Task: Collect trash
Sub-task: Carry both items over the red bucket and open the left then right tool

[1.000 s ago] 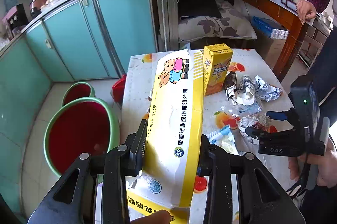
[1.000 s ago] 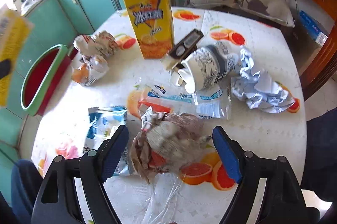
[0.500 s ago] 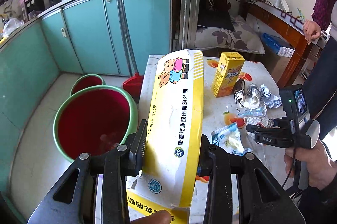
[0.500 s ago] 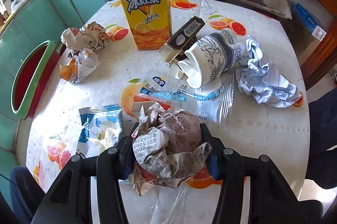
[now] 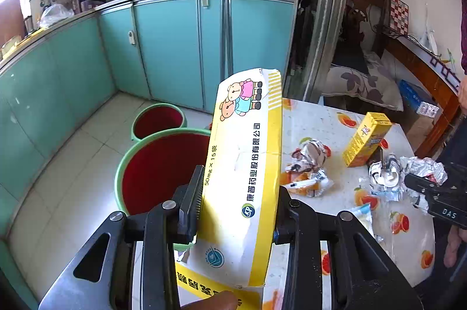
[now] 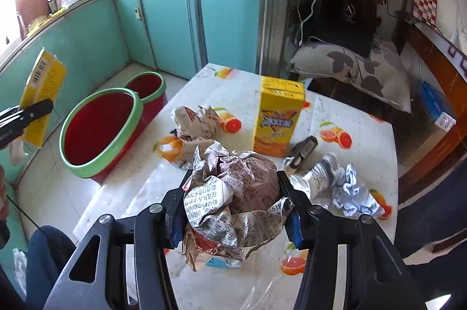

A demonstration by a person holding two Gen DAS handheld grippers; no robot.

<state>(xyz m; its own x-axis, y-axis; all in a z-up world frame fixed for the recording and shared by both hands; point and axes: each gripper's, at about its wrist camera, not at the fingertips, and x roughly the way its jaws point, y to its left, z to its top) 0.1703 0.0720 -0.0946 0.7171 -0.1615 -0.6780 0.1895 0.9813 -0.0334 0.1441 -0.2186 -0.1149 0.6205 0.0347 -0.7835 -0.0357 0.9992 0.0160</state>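
A round table [image 6: 364, 117] with an orange-print cover is seen beside two red basins with green rims [image 5: 163, 164] on the tiled floor. A flattened yellow-and-white medicine box [image 5: 245, 164] is pinched upright between the jaws of the left gripper [image 5: 236, 210], partly over the larger basin. A crumpled paper ball [image 6: 233, 193] is clamped by the right gripper [image 6: 233, 207], above the table. A yellow drink carton [image 6: 277, 120] is left standing among further wrappers
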